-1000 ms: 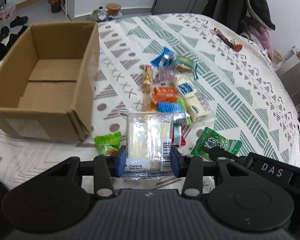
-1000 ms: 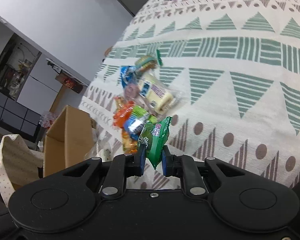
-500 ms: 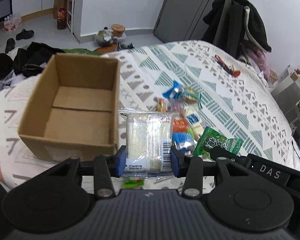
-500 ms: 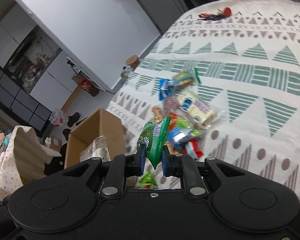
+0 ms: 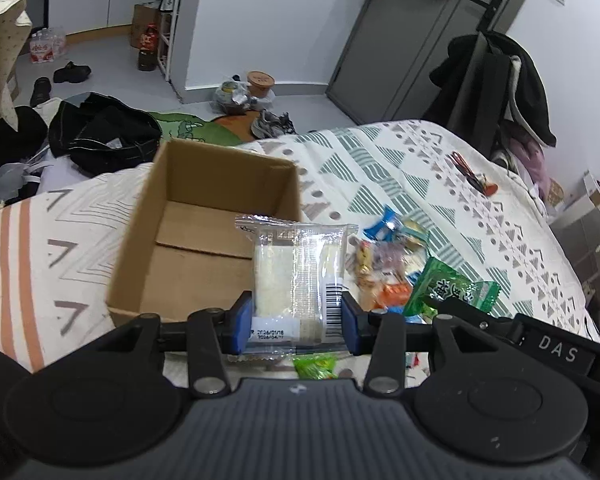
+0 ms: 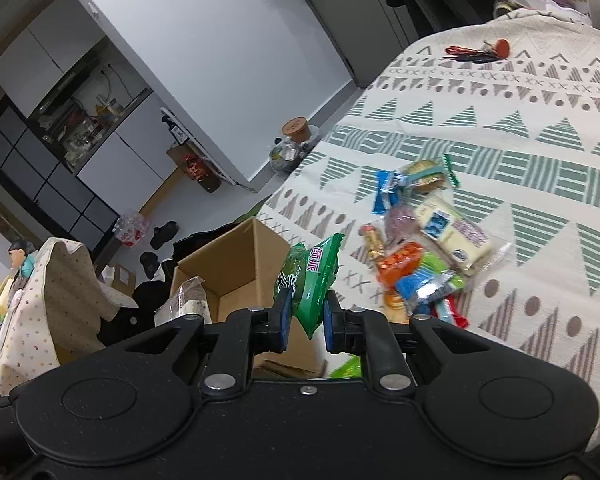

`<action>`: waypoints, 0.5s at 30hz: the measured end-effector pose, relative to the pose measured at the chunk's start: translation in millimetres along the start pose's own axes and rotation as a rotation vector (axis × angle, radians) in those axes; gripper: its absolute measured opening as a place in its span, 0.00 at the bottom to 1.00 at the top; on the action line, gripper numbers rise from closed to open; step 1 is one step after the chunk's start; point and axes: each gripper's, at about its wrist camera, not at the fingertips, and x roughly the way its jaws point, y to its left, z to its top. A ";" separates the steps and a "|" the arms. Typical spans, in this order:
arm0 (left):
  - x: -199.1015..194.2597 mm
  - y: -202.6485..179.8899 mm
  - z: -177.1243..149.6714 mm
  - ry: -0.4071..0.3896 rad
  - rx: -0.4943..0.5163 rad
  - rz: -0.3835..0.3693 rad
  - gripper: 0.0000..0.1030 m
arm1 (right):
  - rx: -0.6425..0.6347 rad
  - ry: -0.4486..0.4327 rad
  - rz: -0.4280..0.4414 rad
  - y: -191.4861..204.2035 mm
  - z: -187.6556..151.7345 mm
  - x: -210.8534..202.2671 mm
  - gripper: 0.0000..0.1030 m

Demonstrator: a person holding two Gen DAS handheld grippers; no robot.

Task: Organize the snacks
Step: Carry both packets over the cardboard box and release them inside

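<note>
While both packets hang above the bed (image 5: 400, 160), the step in hand looks like carrying them to the box (image 5: 204, 240) and dropping them in. The left tongs (image 5: 296, 322) are clamped on the near end of a clear packet (image 5: 296, 268), which juts out over the box's near right corner; the right tongs (image 6: 305, 320) pinch a green packet (image 6: 308, 276) by its lower end, near the box's right wall. To do it well, I would bring each packet fully over the box's bare floor and lower it before letting go, since a release from the rim could tip a packet back onto the bed. The clear packet is flat, with a pale block inside, a barcode and a printed date. The green one is puffy and crinkled, so it may slip. The snack pile (image 6: 416, 260) lies right of the box, on the bed.
</note>
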 end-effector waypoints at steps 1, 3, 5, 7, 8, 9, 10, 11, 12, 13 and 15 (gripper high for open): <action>0.3 3.9 1.9 -0.002 -0.005 0.001 0.42 | -0.003 -0.002 0.002 3.3 0.3 1.2 0.16; -0.1 12.1 6.6 -0.009 -0.016 0.005 0.42 | -0.009 -0.004 0.007 9.7 1.1 4.8 0.16; -0.5 20.0 11.1 -0.016 -0.025 0.007 0.42 | -0.018 -0.005 0.012 16.1 1.4 7.7 0.16; 0.4 27.6 15.4 -0.022 -0.036 0.012 0.42 | -0.024 -0.001 0.016 22.0 1.5 12.0 0.16; 0.4 31.8 17.3 -0.024 -0.042 0.014 0.42 | -0.028 0.002 0.019 25.9 1.5 14.7 0.16; 1.3 35.8 19.4 -0.024 -0.050 0.018 0.42 | -0.032 0.004 0.022 28.8 1.7 17.0 0.16; 2.2 39.6 21.3 -0.025 -0.056 0.022 0.42 | -0.036 0.006 0.026 31.8 1.6 19.1 0.16; 2.9 42.7 22.7 -0.027 -0.061 0.026 0.42 | -0.041 0.010 0.032 35.2 1.6 21.8 0.16; 4.0 46.6 24.1 -0.028 -0.066 0.032 0.42 | -0.047 0.014 0.038 39.2 1.2 25.0 0.16; 5.1 50.3 25.1 -0.027 -0.071 0.037 0.42 | -0.051 0.020 0.042 42.7 0.8 27.8 0.16; 8.9 59.4 27.4 -0.022 -0.087 0.043 0.42 | -0.064 0.033 0.046 49.8 -0.6 35.6 0.16</action>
